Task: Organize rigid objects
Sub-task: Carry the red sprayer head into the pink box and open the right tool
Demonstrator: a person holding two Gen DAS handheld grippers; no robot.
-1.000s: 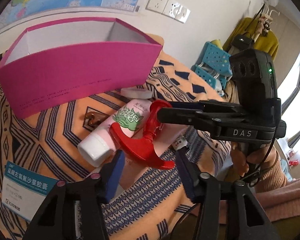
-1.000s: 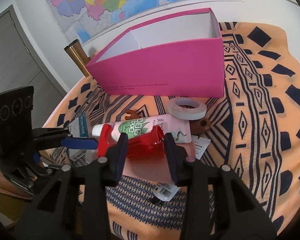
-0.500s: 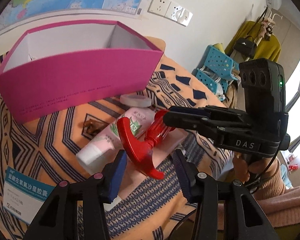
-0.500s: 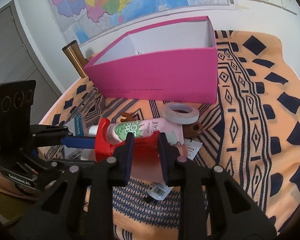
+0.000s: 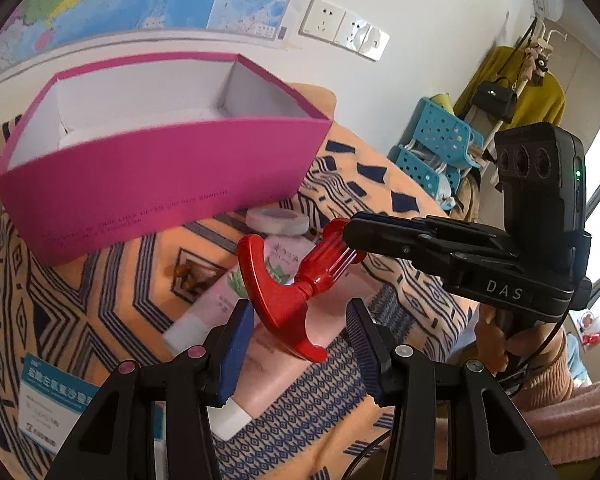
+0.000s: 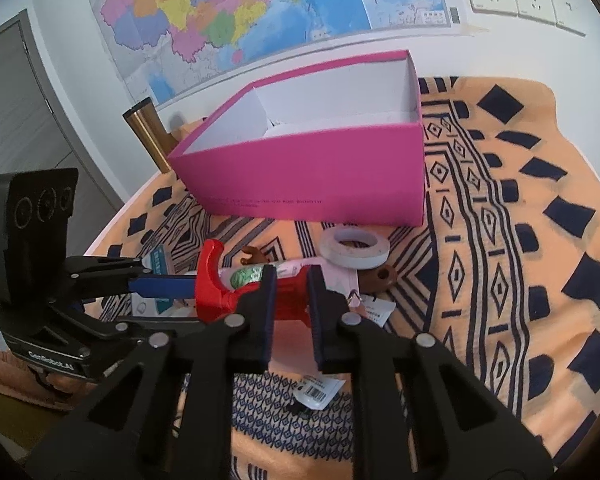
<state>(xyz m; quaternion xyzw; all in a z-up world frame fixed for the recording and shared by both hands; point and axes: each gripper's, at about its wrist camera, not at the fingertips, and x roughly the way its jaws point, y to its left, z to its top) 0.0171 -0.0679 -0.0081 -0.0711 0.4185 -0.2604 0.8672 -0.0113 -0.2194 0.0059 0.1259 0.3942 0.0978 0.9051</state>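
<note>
Now that the right gripper's (image 6: 290,312) jaws have just been closing, the ribbed body of the red tool (image 5: 290,292) is pinched between its blue pads, where a second ago it lay loose between them on top of the pink tube (image 5: 256,280). From that change it can be judged that the pick-up is made and the carry to the box is next.

On the left, the pink box (image 5: 160,184) is seen open, and nothing shows inside it. To its right, the red tool is held clear of the patterned cloth (image 5: 80,280), just above the tube, with the roll of tape (image 6: 354,246) beyond.

The left gripper (image 5: 300,344) is held partly open, its pads on either side of the tool's curved end; whether the left pad touches it cannot be told from this view. The right gripper is clamped narrow on the tool.
</note>
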